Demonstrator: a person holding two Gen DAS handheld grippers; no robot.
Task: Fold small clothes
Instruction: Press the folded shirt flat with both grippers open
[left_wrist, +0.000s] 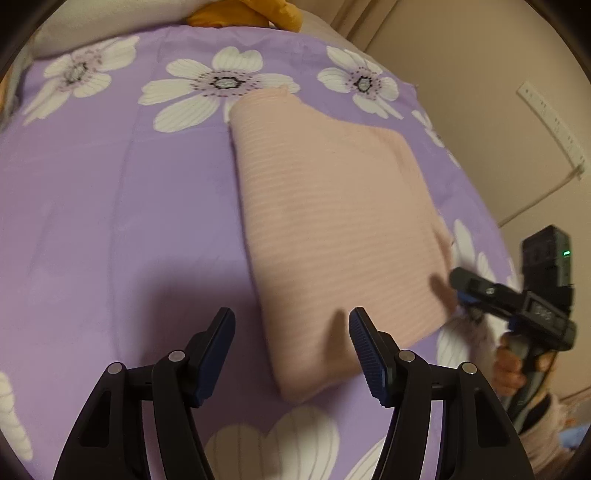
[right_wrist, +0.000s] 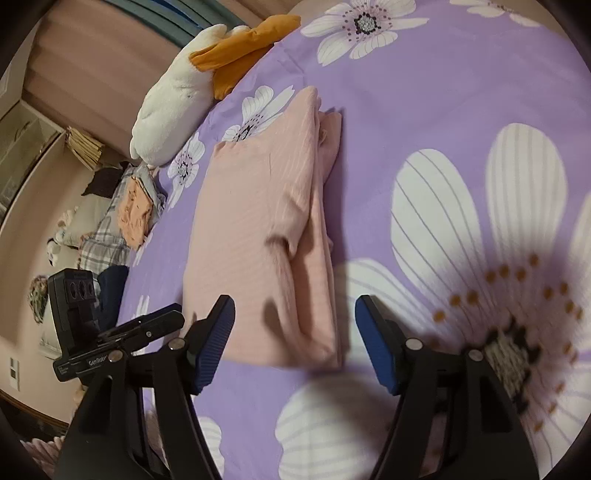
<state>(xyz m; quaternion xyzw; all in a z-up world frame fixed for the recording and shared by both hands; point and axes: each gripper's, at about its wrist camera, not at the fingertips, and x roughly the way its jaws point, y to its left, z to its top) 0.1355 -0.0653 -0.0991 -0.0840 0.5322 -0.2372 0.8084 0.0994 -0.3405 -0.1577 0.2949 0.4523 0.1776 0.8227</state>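
A pink ribbed garment (left_wrist: 332, 229) lies folded into a rectangle on the purple flowered bedsheet (left_wrist: 110, 203). It also shows in the right wrist view (right_wrist: 258, 229), with its layered edges on the right side. My left gripper (left_wrist: 291, 332) is open and empty, just above the garment's near corner. My right gripper (right_wrist: 295, 325) is open and empty over the garment's near end. The right gripper also shows in the left wrist view (left_wrist: 461, 291) at the garment's right corner. The left gripper shows at the left of the right wrist view (right_wrist: 173, 317).
A white and orange plush toy (right_wrist: 184, 92) lies at the bed's far edge. A pile of clothes (right_wrist: 125, 218) sits beside the bed on the left. A wall with a power strip (left_wrist: 550, 125) is to the right.
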